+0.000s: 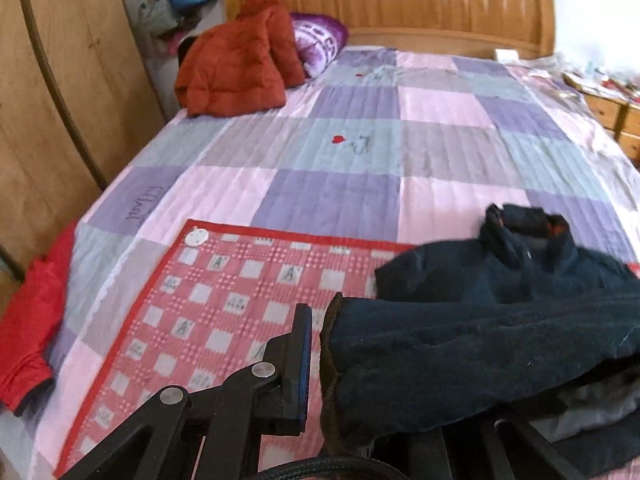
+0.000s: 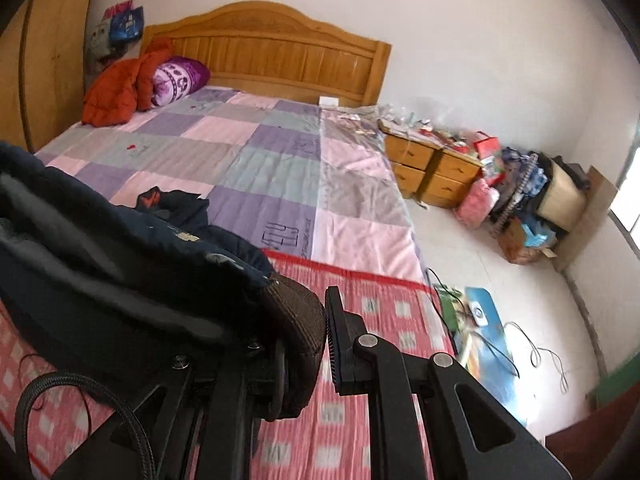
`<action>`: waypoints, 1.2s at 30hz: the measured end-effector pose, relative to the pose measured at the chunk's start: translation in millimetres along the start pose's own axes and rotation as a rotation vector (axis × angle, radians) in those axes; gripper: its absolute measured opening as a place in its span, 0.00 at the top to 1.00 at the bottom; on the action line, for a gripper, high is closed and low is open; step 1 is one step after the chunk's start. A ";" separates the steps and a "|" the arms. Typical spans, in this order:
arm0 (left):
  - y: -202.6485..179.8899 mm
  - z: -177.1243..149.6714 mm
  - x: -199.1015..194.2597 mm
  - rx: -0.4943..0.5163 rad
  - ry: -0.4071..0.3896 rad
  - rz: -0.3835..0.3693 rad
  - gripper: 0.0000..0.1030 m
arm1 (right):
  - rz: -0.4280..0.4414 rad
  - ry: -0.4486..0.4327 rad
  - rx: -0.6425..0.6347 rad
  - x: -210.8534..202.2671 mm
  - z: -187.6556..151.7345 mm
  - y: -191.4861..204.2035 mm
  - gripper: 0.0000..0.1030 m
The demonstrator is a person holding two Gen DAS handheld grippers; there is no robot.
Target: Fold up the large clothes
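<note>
A dark navy padded jacket point(image 1: 480, 320) hangs lifted between both grippers above a red checked mat point(image 1: 224, 304) at the foot of the bed. My left gripper point(image 1: 320, 344) is shut on one brown-edged sleeve cuff point(image 1: 330, 360); only its left finger point(image 1: 302, 352) shows, and the other is under the cloth. In the right wrist view the jacket point(image 2: 120, 260) drapes to the left. My right gripper point(image 2: 312, 320) is shut on a brown ribbed cuff point(image 2: 296, 332), with its right finger point(image 2: 336, 340) showing. The jacket's collar point(image 1: 520, 232) still lies on the mat.
The patchwork quilt point(image 1: 360, 160) covers the bed. An orange-red padded jacket point(image 1: 236, 68) and a purple pillow point(image 1: 320, 40) lie at the headboard. A red garment point(image 1: 28, 340) hangs off the left edge by the wardrobe point(image 1: 48, 80). Drawers point(image 2: 432, 168), clutter point(image 2: 528, 200) and cables point(image 2: 540, 352) are on the right.
</note>
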State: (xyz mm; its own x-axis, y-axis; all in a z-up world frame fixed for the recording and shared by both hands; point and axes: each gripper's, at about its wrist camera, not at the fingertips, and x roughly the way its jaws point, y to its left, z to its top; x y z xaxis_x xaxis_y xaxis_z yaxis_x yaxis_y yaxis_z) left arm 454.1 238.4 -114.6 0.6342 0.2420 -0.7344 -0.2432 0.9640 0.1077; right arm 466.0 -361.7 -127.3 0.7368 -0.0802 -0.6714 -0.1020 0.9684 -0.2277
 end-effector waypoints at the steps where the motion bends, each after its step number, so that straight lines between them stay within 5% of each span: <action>1: -3.3 10.4 17.4 0.001 0.009 0.002 0.87 | -0.004 0.008 -0.002 12.8 7.2 1.2 0.85; 12: -47.1 69.1 190.9 0.085 0.225 0.013 0.87 | -0.112 0.180 -0.010 198.5 87.5 38.1 0.85; 18: -82.9 62.1 285.2 0.142 0.375 0.013 0.87 | -0.120 0.326 0.008 296.3 73.2 44.9 0.85; 23: -97.9 45.4 341.2 0.109 0.525 -0.067 0.81 | -0.052 0.441 0.079 354.7 50.2 47.6 0.84; 28: -90.1 50.1 347.6 0.017 0.521 -0.204 0.77 | 0.015 0.464 0.122 376.2 44.7 41.4 0.78; 30: -79.0 58.8 346.8 -0.016 0.531 -0.243 0.67 | 0.037 0.475 0.118 376.6 50.7 33.6 0.65; 32: -73.4 74.3 340.1 0.037 0.513 -0.225 0.43 | 0.044 0.463 0.104 366.7 59.7 19.5 0.40; 34: -66.8 92.1 326.0 0.066 0.485 -0.273 0.39 | 0.084 0.454 0.118 355.3 72.0 0.7 0.17; 36: -57.3 108.7 311.7 0.042 0.440 -0.305 0.33 | 0.102 0.440 0.103 338.4 82.9 -5.6 0.14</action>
State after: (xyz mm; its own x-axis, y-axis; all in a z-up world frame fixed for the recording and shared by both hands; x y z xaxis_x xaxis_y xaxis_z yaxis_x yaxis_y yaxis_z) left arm 745.5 270.6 -276.8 0.3018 -0.1104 -0.9470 -0.0605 0.9891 -0.1346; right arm 771.3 -374.7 -294.7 0.3702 -0.0544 -0.9274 -0.0763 0.9931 -0.0887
